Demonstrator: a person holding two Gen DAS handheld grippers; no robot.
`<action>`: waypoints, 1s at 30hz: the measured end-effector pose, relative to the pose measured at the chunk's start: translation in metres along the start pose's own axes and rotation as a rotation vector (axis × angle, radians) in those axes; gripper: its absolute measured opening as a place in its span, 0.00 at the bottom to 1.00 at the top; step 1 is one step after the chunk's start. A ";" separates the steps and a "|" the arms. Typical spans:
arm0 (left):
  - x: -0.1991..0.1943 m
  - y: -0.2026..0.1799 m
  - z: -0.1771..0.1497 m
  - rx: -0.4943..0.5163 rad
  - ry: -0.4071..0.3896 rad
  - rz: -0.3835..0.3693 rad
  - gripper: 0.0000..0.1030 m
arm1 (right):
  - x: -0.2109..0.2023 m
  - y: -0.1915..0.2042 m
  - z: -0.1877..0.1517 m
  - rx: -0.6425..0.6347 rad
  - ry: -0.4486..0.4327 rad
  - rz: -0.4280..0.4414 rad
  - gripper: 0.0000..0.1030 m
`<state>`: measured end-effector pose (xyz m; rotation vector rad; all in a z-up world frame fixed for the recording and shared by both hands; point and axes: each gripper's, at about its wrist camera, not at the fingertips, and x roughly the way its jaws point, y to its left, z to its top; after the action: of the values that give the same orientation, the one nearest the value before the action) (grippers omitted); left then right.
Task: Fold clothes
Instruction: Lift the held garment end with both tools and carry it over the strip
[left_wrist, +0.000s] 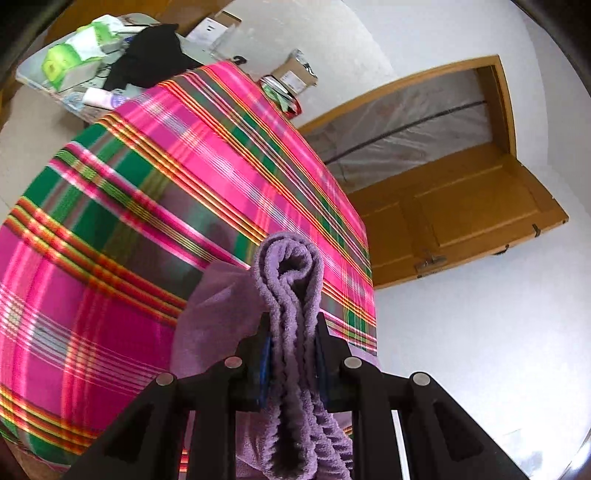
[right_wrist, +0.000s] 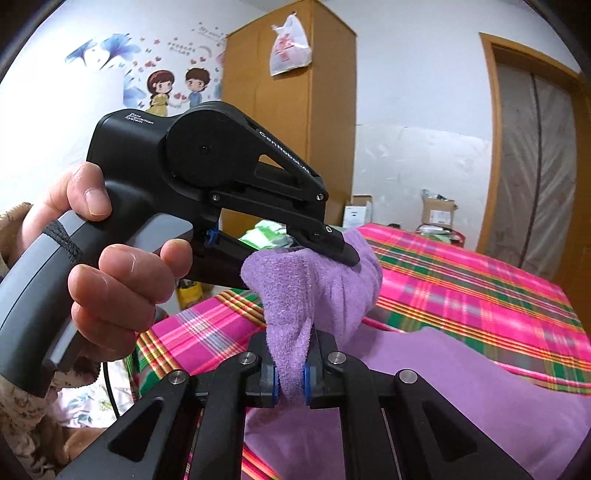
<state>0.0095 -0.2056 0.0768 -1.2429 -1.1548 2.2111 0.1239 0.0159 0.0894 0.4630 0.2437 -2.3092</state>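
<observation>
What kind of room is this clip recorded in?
Probably a home bedroom: a bed under a plaid cover, a wooden wardrobe against the wall, and cartoon wall stickers. Cardboard boxes stand by the wall.

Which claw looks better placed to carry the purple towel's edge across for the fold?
Probably neither alone: left claw pinches a thick bunched purple terry towel, right claw a thinner part beside it, above the pink plaid sheet.
</observation>
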 end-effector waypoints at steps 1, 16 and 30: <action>0.003 -0.003 0.000 0.011 0.009 0.007 0.20 | -0.004 -0.002 -0.001 0.004 -0.002 -0.004 0.08; 0.036 -0.036 -0.012 0.066 0.080 -0.008 0.20 | -0.021 -0.040 -0.013 0.060 -0.013 -0.046 0.08; 0.074 -0.059 -0.022 0.108 0.163 -0.002 0.20 | -0.031 -0.074 -0.027 0.117 -0.004 -0.126 0.08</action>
<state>-0.0183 -0.1118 0.0773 -1.3469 -0.9607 2.0963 0.0976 0.0961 0.0800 0.5138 0.1398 -2.4569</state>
